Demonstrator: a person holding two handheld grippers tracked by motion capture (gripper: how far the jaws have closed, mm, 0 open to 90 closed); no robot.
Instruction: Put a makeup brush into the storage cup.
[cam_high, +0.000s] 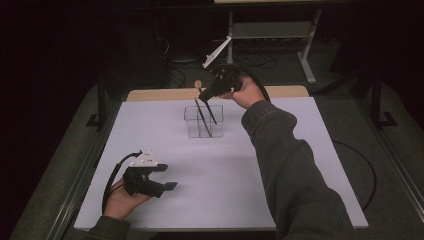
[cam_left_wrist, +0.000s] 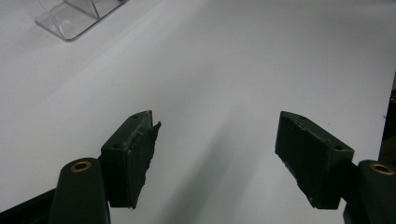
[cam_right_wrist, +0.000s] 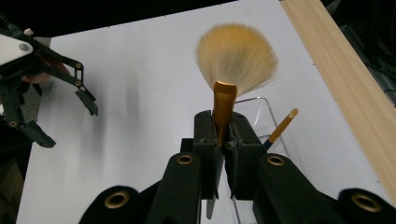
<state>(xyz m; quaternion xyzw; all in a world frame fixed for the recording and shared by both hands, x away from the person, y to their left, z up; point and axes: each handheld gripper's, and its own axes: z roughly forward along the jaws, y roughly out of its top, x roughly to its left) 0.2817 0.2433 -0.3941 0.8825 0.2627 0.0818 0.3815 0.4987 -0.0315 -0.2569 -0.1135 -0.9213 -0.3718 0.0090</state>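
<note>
Resting low at the lower left of the high view, the left gripper (cam_high: 167, 181) is holding its jaws spread over bare white table (cam_high: 225, 175). Near the upper centre, the right gripper (cam_high: 202, 94) is pinching a fan brush (cam_right_wrist: 236, 60) above the clear holder (cam_high: 203, 121), where a second brush (cam_high: 210, 113) is leaning.

Fan brush (cam_right_wrist: 236, 58), gold ferrule, tan bristles up, handle tilted in clear holder (cam_high: 204, 121).
</note>
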